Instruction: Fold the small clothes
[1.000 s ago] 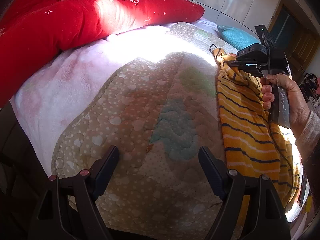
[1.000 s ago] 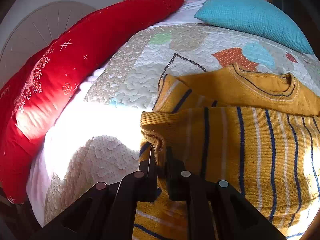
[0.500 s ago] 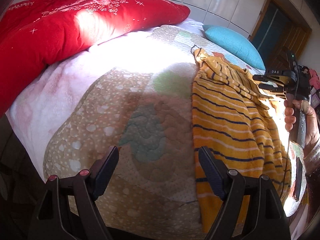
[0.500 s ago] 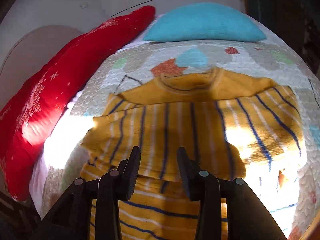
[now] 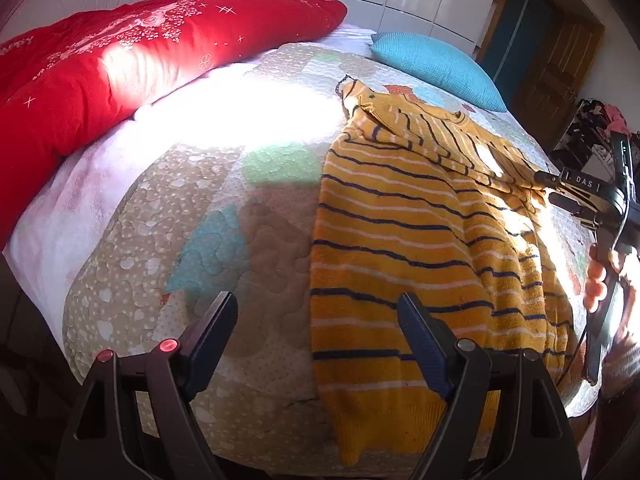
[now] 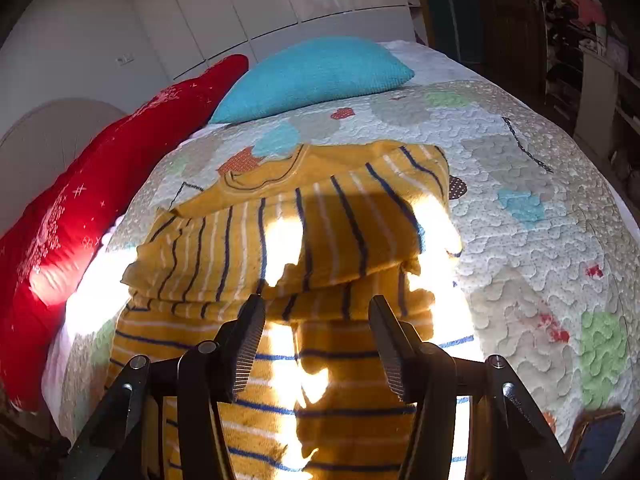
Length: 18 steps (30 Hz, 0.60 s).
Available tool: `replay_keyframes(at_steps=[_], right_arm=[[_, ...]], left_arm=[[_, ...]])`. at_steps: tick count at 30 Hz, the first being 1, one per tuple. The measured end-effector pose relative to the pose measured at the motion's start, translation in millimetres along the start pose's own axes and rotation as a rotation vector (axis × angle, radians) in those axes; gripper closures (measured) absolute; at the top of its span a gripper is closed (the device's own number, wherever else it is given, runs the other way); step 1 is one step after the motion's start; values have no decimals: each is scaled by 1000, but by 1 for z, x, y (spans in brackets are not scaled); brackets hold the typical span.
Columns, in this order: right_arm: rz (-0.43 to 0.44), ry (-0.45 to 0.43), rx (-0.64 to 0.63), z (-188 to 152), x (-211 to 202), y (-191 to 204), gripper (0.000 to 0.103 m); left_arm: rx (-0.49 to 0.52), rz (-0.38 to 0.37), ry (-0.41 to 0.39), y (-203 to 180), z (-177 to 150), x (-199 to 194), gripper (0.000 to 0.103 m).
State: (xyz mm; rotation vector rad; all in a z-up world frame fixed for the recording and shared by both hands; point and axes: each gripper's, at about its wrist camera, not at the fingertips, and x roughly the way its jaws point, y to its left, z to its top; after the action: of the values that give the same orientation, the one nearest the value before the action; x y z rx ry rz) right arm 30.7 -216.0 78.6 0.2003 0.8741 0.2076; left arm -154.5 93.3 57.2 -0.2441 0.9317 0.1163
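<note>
A yellow sweater with navy and white stripes (image 5: 404, 240) lies on the patchwork quilt (image 5: 192, 208), one sleeve folded across its chest (image 6: 280, 236). My left gripper (image 5: 316, 320) is open and empty, low over the quilt at the sweater's left hem edge. My right gripper (image 6: 316, 320) is open and empty just above the sweater's middle, below the folded sleeve. It also shows in the left wrist view (image 5: 560, 196) at the sweater's right side, held by a hand.
A long red bolster (image 5: 120, 60) lies along the far left of the bed. A turquoise pillow (image 6: 316, 72) sits at the head. A wooden door (image 5: 556, 60) and cluttered shelves (image 6: 580, 40) stand to the right. A dark flat object (image 6: 596, 440) lies at the quilt's right corner.
My right gripper let go of the sleeve, opened and drew back over the sweater's middle. The sleeve now lies folded across the chest. My left gripper swung right toward the sweater's hem.
</note>
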Motion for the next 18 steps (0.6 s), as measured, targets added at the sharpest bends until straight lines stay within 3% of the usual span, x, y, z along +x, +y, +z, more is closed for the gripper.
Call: replay_keyframes(at_steps=[4,9,13,18], right_arm=[[60,13,-109,-55,-18,32,43],[-45,52,-258,-111,-21,47,43],[-96,53,-288,-133,-26,38,43],[-82,47,-255,-143,-29,22,40]], left_arm=[[28,14,16,-14,-2,5,22],[12,-6,50,-21,-8,22,22],[10,-24,74,-26,-14,36,22],[52,14,67,-37,-18,43,17]])
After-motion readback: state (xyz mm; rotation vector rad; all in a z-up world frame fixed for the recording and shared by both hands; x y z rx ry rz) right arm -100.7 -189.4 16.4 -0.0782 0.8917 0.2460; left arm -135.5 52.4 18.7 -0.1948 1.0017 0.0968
